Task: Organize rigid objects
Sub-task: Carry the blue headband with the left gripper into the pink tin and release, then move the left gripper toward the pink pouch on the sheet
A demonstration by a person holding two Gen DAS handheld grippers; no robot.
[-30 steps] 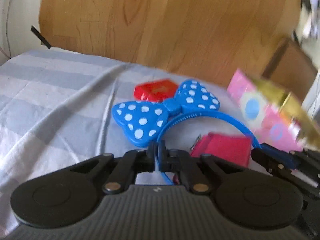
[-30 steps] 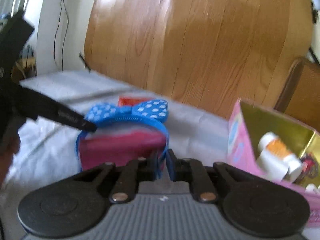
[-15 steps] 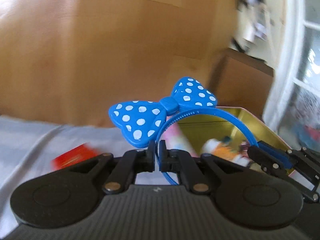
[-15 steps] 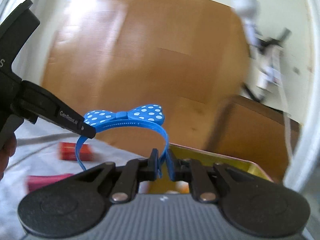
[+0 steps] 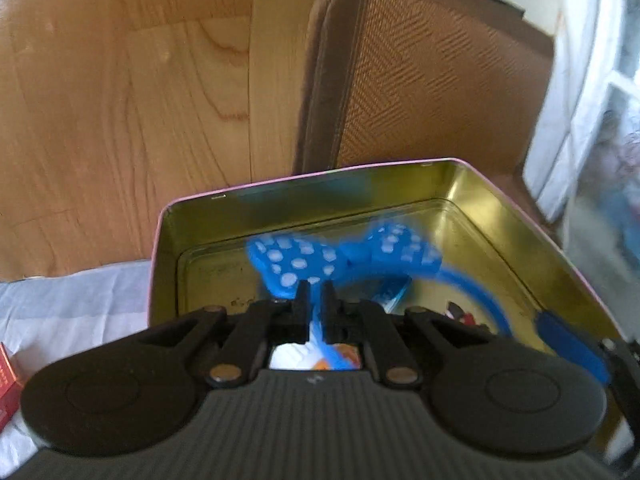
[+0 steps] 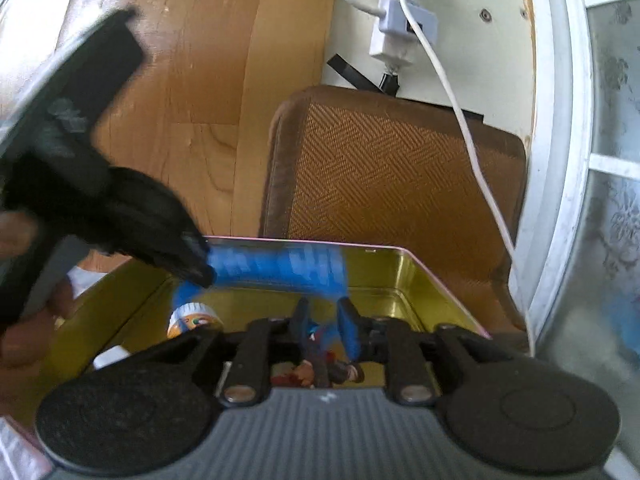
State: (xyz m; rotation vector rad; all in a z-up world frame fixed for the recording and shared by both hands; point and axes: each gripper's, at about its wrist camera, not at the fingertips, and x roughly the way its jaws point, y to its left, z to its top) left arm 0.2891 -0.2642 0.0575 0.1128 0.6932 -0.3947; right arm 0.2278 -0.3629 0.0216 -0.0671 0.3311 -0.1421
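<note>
- The blue plastic headband with a white-dotted bow hangs over the open gold-lined pink tin box, one end per gripper, likely so it drops in level.
- Left gripper: fingers pinching the band.
- Right gripper: fingers have just been spreading, the band between them and against one finger.

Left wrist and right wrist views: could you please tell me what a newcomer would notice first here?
The blue dotted headband stands out, hanging over the open gold-lined tin. The left gripper is shut on one end of it; the right gripper has just been opening, with the other end between its jaws. Behind the tin stands a brown woven cushion against wood panelling.
</note>
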